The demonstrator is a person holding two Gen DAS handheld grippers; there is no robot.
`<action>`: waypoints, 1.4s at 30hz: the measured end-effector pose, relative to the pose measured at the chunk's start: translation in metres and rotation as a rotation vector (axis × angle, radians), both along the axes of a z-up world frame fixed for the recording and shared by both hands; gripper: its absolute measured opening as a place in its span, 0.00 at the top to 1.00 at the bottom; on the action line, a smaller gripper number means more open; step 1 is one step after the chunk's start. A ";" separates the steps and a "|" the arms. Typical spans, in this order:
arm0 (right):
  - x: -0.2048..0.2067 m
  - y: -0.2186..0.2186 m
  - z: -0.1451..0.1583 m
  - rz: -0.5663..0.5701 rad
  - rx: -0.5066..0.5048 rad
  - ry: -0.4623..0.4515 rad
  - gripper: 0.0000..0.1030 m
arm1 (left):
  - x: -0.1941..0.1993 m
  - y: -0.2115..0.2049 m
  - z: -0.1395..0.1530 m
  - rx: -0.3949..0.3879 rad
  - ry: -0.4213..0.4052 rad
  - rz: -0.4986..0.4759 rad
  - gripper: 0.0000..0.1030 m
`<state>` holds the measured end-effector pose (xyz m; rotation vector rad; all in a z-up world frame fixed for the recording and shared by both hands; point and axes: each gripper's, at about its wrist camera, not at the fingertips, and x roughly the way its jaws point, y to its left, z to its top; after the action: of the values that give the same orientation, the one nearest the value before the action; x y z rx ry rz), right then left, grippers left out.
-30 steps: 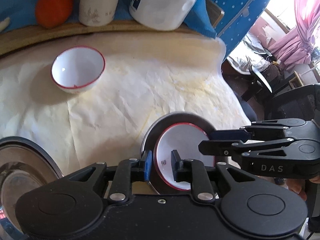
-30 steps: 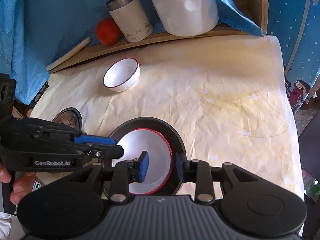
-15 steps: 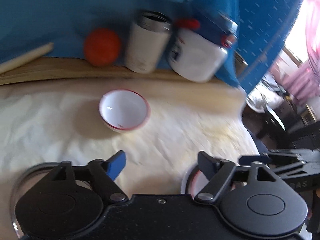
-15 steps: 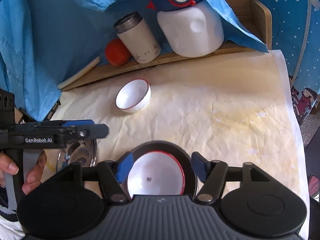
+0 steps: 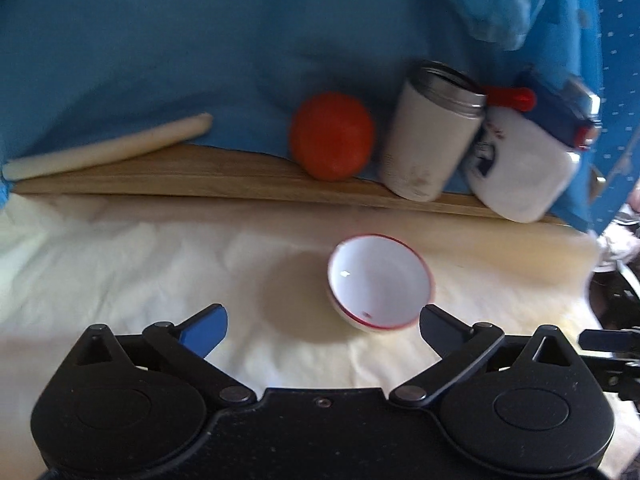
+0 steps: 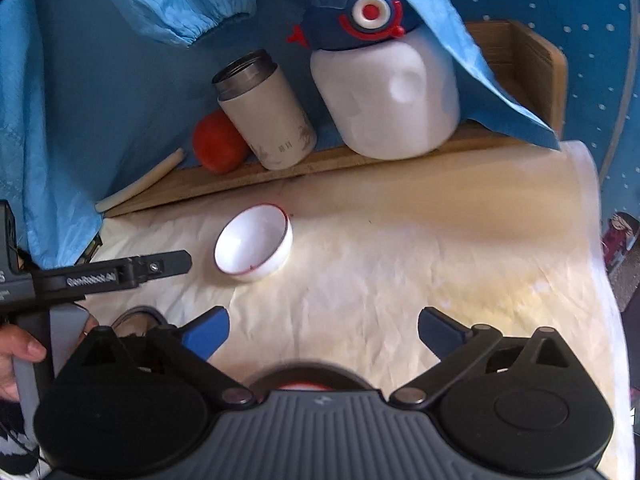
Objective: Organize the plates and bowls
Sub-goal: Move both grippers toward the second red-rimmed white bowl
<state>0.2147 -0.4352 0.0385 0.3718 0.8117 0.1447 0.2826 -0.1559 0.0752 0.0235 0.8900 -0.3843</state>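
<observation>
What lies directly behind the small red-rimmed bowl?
Behind the bowl runs a wooden ledge bearing an orange and a flask. Blue cloth hides whatever is further back.

Along the back of the bench (image 6: pixel 400 264), covered in creased cream paper (image 6: pixel 440 240): a low wooden ledge (image 6: pixel 208 184) against draped blue cloth (image 5: pixel 160 40). On the ledge, from left: a pale rod (image 5: pixel 108 148) lying flat; an orange-red round fruit (image 5: pixel 332 136); just beside it a white flask (image 6: pixel 268 116) with an open metal rim, its base close to the fruit; then a squat white jug (image 6: pixel 384 96) with a blue-and-red lid, partly under a fold of the cloth. Wooden end panel (image 6: pixel 520 64) behind the jug. At far right, dotted blue fabric (image 6: pixel 600 40) hanging beyond the bench edge.
</observation>
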 end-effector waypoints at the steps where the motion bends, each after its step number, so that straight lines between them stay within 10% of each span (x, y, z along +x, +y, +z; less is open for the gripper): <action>1: 0.005 0.001 -0.001 0.001 0.001 0.002 0.00 | 0.003 -0.001 -0.002 0.010 -0.002 0.004 0.01; 42: 0.112 0.041 -0.034 0.048 -0.072 0.115 0.01 | 0.067 -0.012 -0.041 0.033 0.120 0.076 0.01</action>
<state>0.3272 -0.3941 0.0046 0.2945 0.9372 0.1395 0.3501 -0.1679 0.0340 -0.0035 1.0130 -0.3024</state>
